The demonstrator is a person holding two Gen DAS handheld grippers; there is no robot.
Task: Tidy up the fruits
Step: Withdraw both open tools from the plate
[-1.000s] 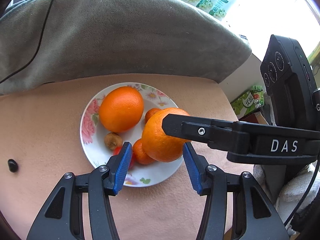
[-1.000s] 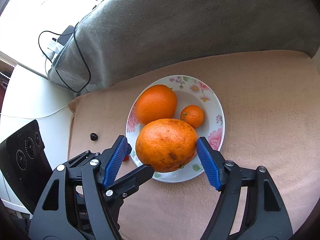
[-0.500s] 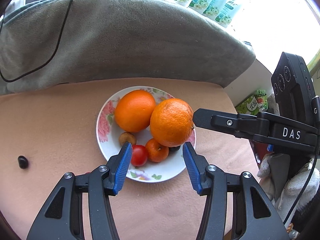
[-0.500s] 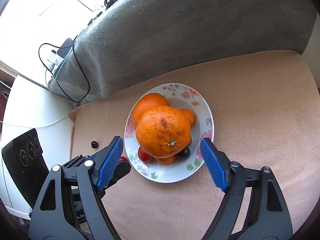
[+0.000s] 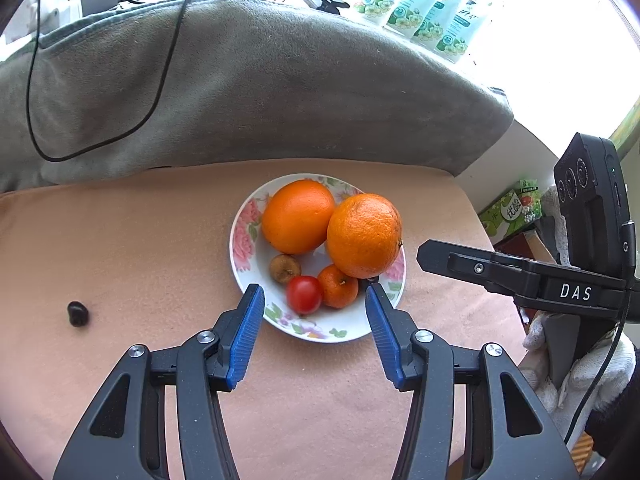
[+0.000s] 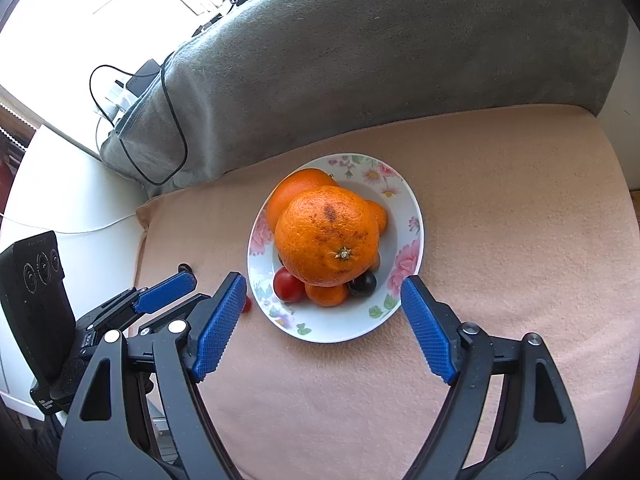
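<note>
A floral plate (image 5: 244, 256) (image 6: 404, 208) on the peach cloth holds two big oranges (image 5: 298, 216) (image 5: 364, 236), a small mandarin (image 5: 339, 286), a red tomato (image 5: 304, 294) and a brown fruit (image 5: 285, 268). In the right wrist view the rough orange (image 6: 326, 236) lies on top of the pile, with a dark fruit (image 6: 363, 283) beside it. My left gripper (image 5: 314, 332) is open and empty, just short of the plate. My right gripper (image 6: 322, 328) is open and empty, drawn back from the plate. A small dark fruit (image 5: 77, 313) lies on the cloth at left.
A grey blanket (image 5: 240, 80) with a black cable (image 5: 36, 120) rises behind the cloth. Green tubes (image 5: 424, 12) lie beyond it. A green box (image 5: 512, 210) sits off the right edge. A small red fruit (image 6: 247, 305) lies by the plate's left rim.
My right gripper let go of the rough orange onto the plate, opened wider and drew back. My left gripper also pulled back from the plate.
</note>
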